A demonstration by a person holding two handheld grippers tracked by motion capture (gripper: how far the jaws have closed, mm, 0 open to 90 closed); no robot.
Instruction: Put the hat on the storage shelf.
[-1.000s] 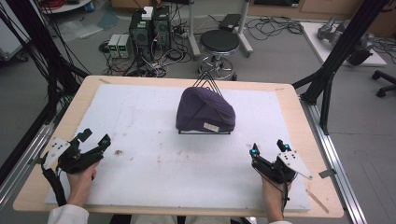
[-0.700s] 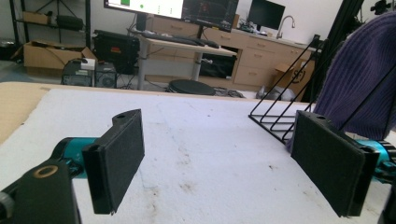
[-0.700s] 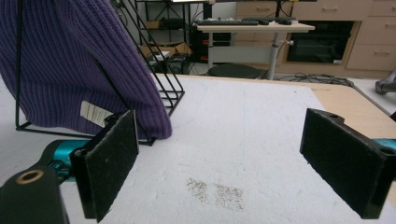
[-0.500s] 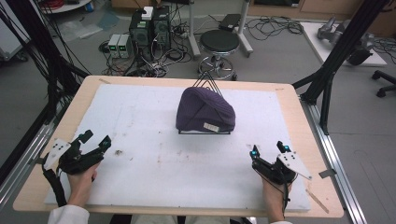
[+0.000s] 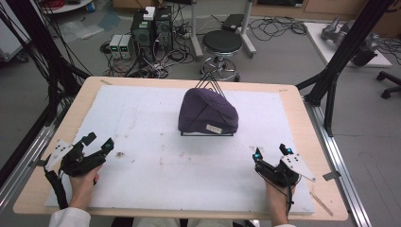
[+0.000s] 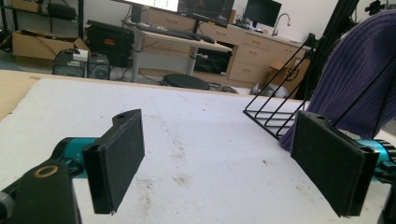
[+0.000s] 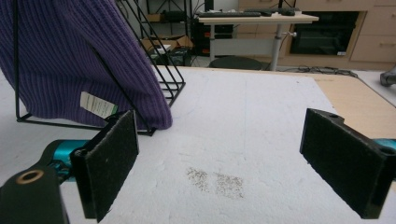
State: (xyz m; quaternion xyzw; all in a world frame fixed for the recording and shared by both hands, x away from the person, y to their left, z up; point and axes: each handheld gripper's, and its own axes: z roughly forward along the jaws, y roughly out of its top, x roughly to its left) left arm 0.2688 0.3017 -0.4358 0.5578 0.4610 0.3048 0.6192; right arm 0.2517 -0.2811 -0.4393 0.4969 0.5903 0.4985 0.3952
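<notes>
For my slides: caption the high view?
Open left gripper and right gripper flank a purple knit hat on a wire rack.

Even, soft indoor light, faint shadows on the white mat (image 5: 156, 142); high view slightly grainy and soft.

The high view looks forward and down from above the person's side, taking in the whole table (image 5: 302, 123) from some way off. Each gripper view sits low near the white mat (image 6: 196, 140), facing across it. All three share the purple hat (image 5: 207, 112) on its wire rack (image 7: 168, 88), at the frame's edge in both gripper views.
</notes>
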